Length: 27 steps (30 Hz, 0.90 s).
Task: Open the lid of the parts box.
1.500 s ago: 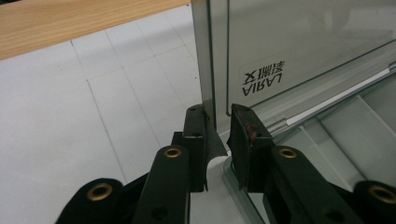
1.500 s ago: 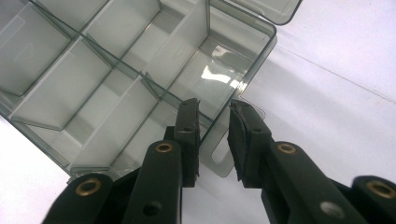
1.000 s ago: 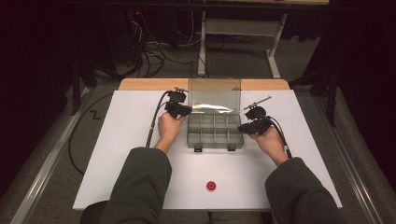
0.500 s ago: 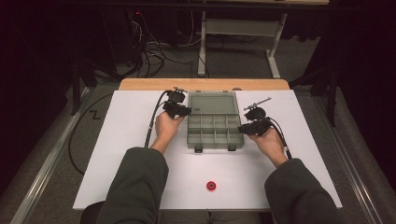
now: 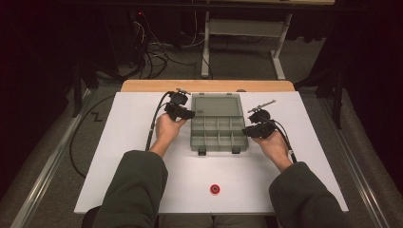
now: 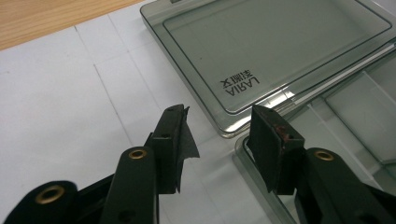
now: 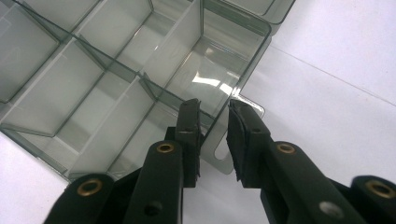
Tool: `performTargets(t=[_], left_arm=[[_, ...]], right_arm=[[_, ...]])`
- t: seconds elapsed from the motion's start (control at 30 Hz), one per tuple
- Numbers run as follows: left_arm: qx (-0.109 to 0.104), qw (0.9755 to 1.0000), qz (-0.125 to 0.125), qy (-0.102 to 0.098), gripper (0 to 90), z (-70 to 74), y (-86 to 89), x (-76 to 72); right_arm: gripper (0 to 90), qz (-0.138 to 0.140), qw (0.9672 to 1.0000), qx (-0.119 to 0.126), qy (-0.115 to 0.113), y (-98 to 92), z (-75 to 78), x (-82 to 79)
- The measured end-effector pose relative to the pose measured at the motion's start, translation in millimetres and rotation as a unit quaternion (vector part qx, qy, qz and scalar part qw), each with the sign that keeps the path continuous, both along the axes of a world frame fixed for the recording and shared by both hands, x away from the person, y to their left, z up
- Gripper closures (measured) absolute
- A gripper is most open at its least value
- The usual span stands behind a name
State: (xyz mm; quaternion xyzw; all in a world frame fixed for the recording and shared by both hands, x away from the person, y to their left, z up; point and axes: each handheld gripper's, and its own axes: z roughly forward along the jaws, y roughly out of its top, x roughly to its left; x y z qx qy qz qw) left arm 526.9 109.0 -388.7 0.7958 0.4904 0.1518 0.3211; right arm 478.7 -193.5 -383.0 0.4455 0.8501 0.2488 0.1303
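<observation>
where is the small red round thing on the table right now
In the high view the small red round object lies on the white table near its front edge, between the person's two sleeves and nearer than the clear grey plastic compartment box.

dark room, grey floor (image 5: 57,156), cables (image 5: 152,52), metal table frame (image 5: 247,28)

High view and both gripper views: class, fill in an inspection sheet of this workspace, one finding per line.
Surface: white table top with a wooden strip along its far edge.
Job's things: clear compartment box, its lid open and lying flat behind it; the compartments look empty.
Clutter: a small red round thing near the front edge.
Grippers: left gripper open beside the lid's corner, its jaws having just been opening with nothing between them; right gripper astride the box's side wall, grip unclear.
Cables: one black cable trails from the left gripper; more cables lie on the floor.
Surroundings: dark room, a grey table frame beyond.
</observation>
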Motion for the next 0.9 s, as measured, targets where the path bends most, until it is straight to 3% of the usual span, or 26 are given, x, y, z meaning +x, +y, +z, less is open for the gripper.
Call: performTargets(t=[0.27,0.5,0.73,0.9], left_arm=[[0.008,0.9998,-0.015,0.004,51.4,4.9,-1.3,-6.2],[0.019,0.9994,-0.027,-0.007,49.7,13.6,-4.4,-17.8],[0.005,0.9989,-0.04,-0.024,48.5,23.0,5.1,-42.0],[0.0,0.9985,-0.047,-0.029,47.4,27.8,8.1,-49.7]], right_arm=[[76.5,0.009,0.9999,0.006,-0.011,-3.5,4.7,-2.5],[74.2,0.008,0.9993,0.033,-0.017,-10.7,11.6,-6.2],[73.7,0.03,0.998,0.045,-0.034,-13.6,12.6,-19.3],[73.3,0.036,0.9973,0.053,-0.038,-14.4,11.8,-24.7]])
